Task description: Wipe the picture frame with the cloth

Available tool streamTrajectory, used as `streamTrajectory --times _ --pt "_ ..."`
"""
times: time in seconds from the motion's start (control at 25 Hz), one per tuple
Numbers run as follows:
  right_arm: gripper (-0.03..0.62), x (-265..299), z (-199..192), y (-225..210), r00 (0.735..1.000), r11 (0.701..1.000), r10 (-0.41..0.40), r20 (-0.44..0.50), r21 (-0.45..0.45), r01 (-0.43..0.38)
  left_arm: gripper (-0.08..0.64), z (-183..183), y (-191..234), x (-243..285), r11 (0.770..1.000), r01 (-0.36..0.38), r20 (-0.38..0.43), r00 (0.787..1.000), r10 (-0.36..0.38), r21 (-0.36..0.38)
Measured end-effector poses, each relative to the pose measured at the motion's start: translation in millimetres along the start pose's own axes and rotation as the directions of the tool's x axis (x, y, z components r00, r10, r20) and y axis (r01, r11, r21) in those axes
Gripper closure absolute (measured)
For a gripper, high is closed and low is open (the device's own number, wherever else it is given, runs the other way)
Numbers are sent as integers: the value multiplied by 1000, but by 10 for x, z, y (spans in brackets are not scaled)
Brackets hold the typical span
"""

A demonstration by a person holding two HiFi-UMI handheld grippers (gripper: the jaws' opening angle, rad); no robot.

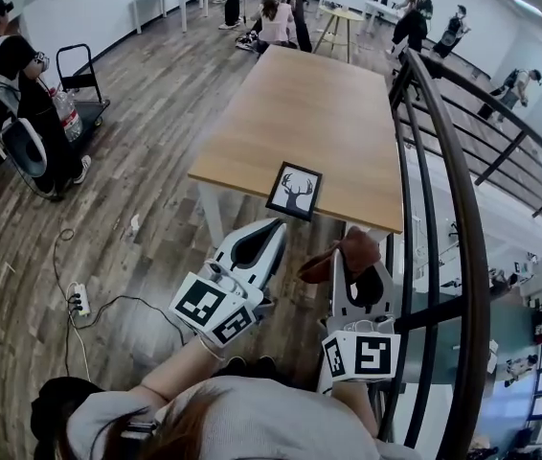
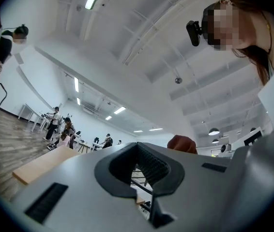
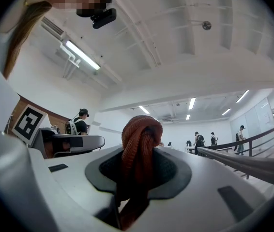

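Looking at this one, we've got the right gripper (image 1: 361, 270) clamped on the cloth (image 1: 346, 253), a rusty-brown knit thing bunched into a loop that pokes out past its tips. The left gripper (image 1: 273, 230) has its jaws pressed together with nothing between them.

The picture frame (image 1: 294, 191) is just ahead of the left gripper's tip, and ahead and a bit to the left of the cloth-holding one. It sits right at the near edge of the table (image 1: 300, 103). We can't tell if it's lying flat or propped on a stand.

Handling-wise, we'd guess the cloth is soft and floppy, so the wad beyond the jaws does the wiping. The frame looks light and stiff, probably glazed, so fragile-ish. On smooth wood that close to the edge it could easily skate or tip under a wipe. We'd steady it with the empty gripper on the black border or an outer corner, not on the front face.

Containers: no bin or tray in play that we can see. The frame is the only thing holding anything, a black deer-head print on white.
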State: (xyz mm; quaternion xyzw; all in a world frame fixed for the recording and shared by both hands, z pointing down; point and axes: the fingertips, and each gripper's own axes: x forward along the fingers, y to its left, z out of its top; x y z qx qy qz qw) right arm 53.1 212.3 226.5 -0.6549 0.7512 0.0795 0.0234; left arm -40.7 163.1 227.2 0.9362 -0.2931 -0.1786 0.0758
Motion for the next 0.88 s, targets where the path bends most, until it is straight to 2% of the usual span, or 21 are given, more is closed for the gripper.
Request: streamTrajectory --times 0.44,0.88 --pt "459 -38 39 -38 999 999 31 16 -11 -31 552 5 -107 14 1000 8 34 999 -7 -28" --pt "459 -123 153 -58 999 999 41 34 -9 -41 552 71 -270 15 1000 21 23 1000 -21 -19"
